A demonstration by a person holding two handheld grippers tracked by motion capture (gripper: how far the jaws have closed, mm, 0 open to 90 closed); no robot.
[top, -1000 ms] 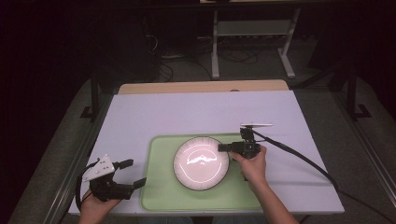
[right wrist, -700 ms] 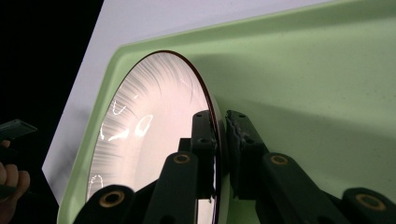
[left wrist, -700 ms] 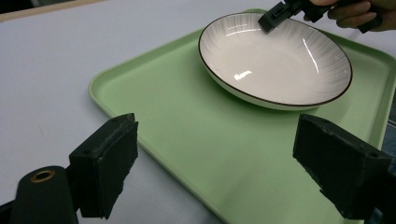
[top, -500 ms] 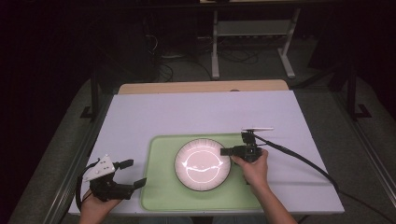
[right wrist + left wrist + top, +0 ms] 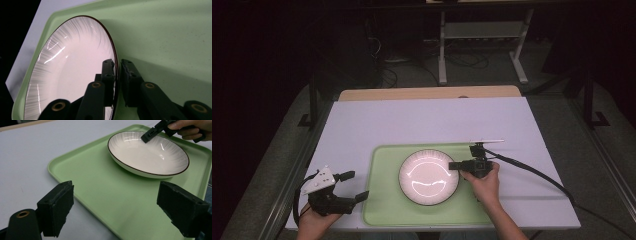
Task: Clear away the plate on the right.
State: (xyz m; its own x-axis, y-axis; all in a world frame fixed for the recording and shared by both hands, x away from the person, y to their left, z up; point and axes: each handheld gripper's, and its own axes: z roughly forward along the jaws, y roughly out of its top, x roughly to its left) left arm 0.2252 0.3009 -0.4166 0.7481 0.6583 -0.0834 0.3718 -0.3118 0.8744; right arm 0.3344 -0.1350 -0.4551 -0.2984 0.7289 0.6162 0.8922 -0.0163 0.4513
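One plate (image 5: pixel 429 176), white with dark rim, sits on green tray (image 5: pixel 384 210) near table's (image 5: pixel 412 120) 6 o'clock edge. Right gripper (image 5: pixel 455 165) pinches plate rim at 3 o'clock, jaws just eased slightly. Left gripper (image 5: pixel 353 186) wide open, empty, off tray's 9 o'clock side.

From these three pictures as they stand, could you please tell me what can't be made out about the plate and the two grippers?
- Underside of the plate: hidden in every view by the plate itself, so contact with the green tray can't be judged.
- Plate's lower edge, right gripper view: cut off by the frame and covered by the right gripper, shut on the rim.
- Left gripper, open: its body is cut off by the frame's bottom in its own view.
- Plate's pattern, high view: washed out by glare.
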